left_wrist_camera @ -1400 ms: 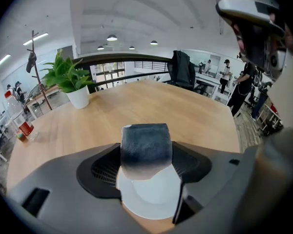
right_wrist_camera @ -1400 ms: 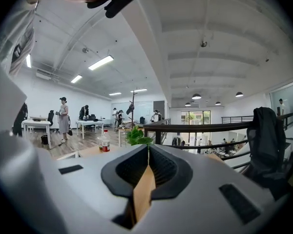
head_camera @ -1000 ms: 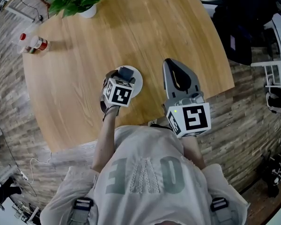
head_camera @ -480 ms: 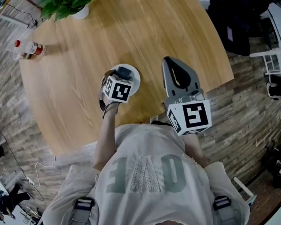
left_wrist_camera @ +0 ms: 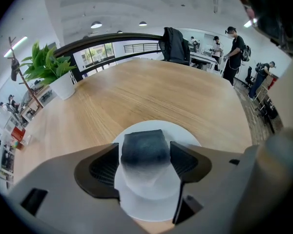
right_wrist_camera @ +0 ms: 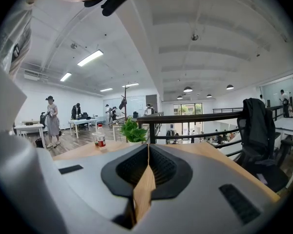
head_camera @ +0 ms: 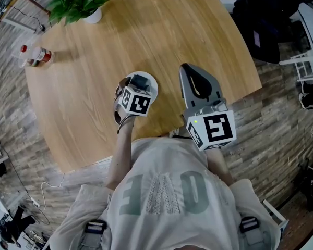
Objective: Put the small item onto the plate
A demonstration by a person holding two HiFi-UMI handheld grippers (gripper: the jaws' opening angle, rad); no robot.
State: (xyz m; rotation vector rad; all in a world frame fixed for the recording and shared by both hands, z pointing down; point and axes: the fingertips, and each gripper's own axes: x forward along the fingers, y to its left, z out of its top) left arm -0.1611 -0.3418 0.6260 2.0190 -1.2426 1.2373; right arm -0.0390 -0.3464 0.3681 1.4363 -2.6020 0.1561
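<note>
Left claw (left_wrist_camera: 145, 151) still grips the dark item (left_wrist_camera: 142, 143) over the white plate (left_wrist_camera: 154, 206), hardly shifted from a second ago. Right claw (right_wrist_camera: 147, 150) stays closed and empty near the desk (left_wrist_camera: 151, 89) edge.

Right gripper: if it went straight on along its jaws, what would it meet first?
Nothing close: the right gripper, jaws shut and empty, points over bare table. Far off, the potted plant stands just left of that line; depth is unclear, so it may miss it.
</note>
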